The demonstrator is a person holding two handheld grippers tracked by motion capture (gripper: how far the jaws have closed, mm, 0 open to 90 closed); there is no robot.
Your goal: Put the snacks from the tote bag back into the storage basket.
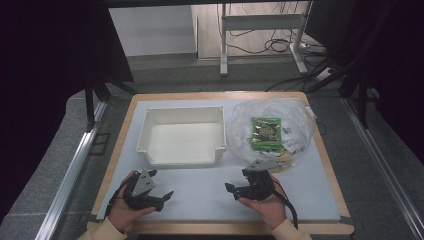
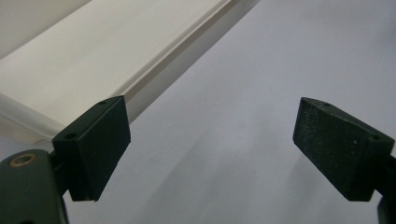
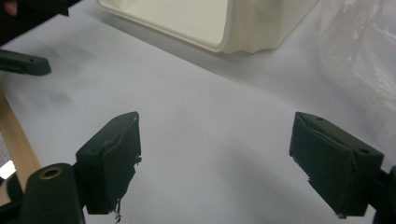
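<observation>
A white plastic bin (image 1: 182,135) stands empty on the pale mat (image 1: 210,197), left of a clear plastic bag (image 1: 295,117) that holds a green packet (image 1: 266,132). My left gripper (image 1: 161,184) rests near the front left, just short of the bin, open and holding nothing. My right gripper (image 1: 239,180) sits at the front centre-right, beside the bag's near end, also open and empty. In the left gripper view the left gripper (image 2: 212,140) faces bare mat, with the bin (image 2: 93,60) at upper left. In the right gripper view the right gripper (image 3: 215,158) looks towards the bin (image 3: 210,23) and the bag (image 3: 359,46).
The mat lies on a table with a wooden edge (image 1: 117,150). A metal rail (image 1: 75,170) runs along the left side. Desk legs and cables (image 1: 280,45) stand on the floor beyond. One jaw of the left gripper (image 3: 23,63) shows at the left of the right gripper view.
</observation>
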